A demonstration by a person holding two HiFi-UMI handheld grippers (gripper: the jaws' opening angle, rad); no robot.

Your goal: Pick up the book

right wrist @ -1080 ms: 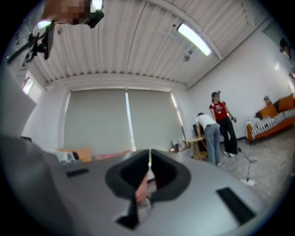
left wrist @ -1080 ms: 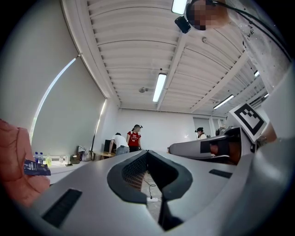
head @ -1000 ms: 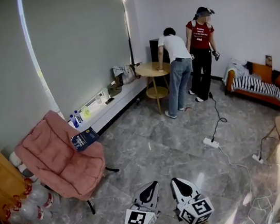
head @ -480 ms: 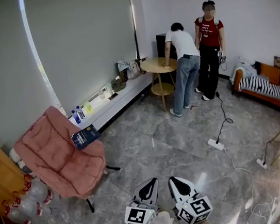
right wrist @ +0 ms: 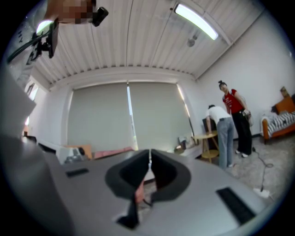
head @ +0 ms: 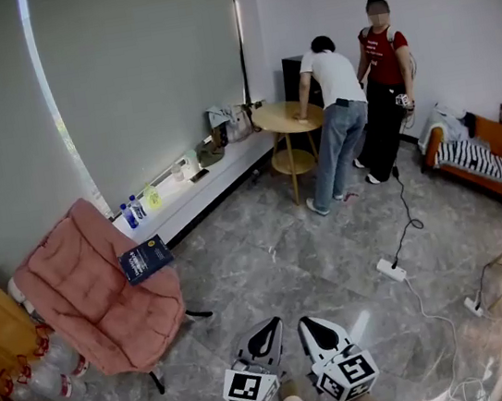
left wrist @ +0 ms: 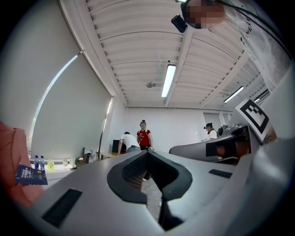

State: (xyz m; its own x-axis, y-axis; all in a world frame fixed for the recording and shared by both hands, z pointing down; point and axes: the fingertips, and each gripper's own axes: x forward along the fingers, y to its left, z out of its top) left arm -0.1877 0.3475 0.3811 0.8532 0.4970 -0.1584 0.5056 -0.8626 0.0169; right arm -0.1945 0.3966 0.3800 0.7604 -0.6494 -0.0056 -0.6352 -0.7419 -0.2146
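Dark blue rectangular book (head: 146, 259) lies flat on the seat of a pink padded fabric chair (head: 86, 313) at the room's left, well apart from both grippers. Grey marbled stone floor (head: 269, 258) spreads between chair and grippers; a round two-tier wooden table (head: 285, 117) stands at the far wall, where a person in a white shirt (head: 333, 75) leans on it and a person in a red shirt (head: 384, 49) stands just beside. The left gripper (head: 272, 327) and the right gripper (head: 305, 323) hover side by side at the bottom edge; each has its jaws closed tip to tip, with nothing between them.
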